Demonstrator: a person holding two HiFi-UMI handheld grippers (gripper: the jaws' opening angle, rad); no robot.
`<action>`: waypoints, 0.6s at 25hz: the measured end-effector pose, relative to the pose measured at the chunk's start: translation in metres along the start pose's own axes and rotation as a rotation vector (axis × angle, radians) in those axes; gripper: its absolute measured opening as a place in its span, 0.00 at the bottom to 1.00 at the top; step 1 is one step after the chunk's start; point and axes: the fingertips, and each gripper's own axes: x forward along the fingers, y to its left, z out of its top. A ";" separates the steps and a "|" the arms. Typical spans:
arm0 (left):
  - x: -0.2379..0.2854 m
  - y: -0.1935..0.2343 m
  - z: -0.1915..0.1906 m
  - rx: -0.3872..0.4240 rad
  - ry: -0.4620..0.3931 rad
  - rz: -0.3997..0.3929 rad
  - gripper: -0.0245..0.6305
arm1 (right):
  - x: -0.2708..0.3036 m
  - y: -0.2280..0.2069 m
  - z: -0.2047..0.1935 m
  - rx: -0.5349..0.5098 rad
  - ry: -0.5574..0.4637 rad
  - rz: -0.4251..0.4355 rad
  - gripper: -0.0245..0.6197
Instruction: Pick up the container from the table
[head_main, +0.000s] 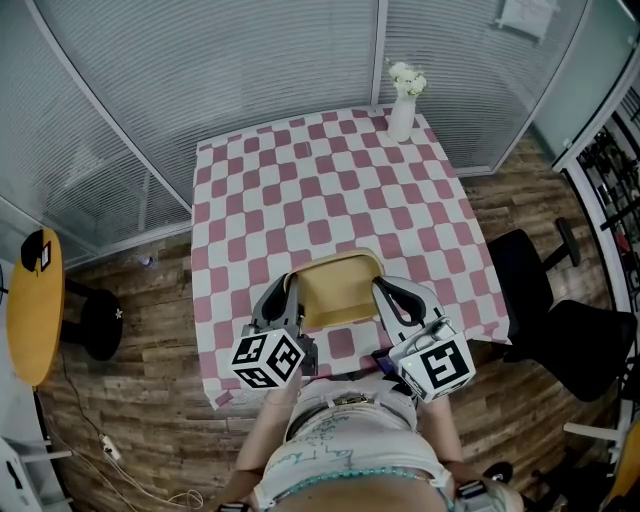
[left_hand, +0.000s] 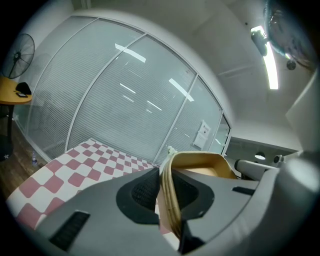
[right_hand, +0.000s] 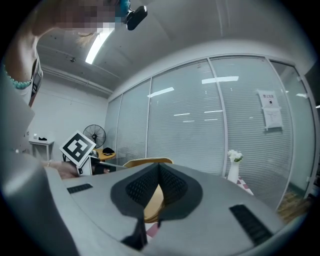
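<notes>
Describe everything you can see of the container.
The container is a shallow, tan, open-topped tray with rounded corners and thin upright walls. It looks like pressed wood or card and is empty as far as shows. It is held level over the near end of the checked tablecloth. The left gripper is clamped on its left wall and the right gripper on its right wall.

- left gripper (head_main: 283, 297) fingers (left_hand: 145, 192) pinched tight on the container (head_main: 338, 288) at its left rim, pointing roughly level
- right gripper (head_main: 394, 297) same deal, clamped on the right rim
- both side by side just ahead of the torso (head_main: 350, 440)
</notes>
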 end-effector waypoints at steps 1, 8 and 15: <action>-0.001 0.000 -0.001 -0.001 0.002 0.000 0.11 | 0.000 0.001 -0.001 0.000 0.002 0.004 0.03; -0.002 0.001 -0.006 -0.003 0.008 0.005 0.11 | -0.001 -0.001 -0.003 0.017 0.002 -0.008 0.03; 0.000 0.005 -0.007 -0.015 0.014 0.009 0.11 | 0.000 -0.007 0.003 0.025 -0.018 -0.039 0.03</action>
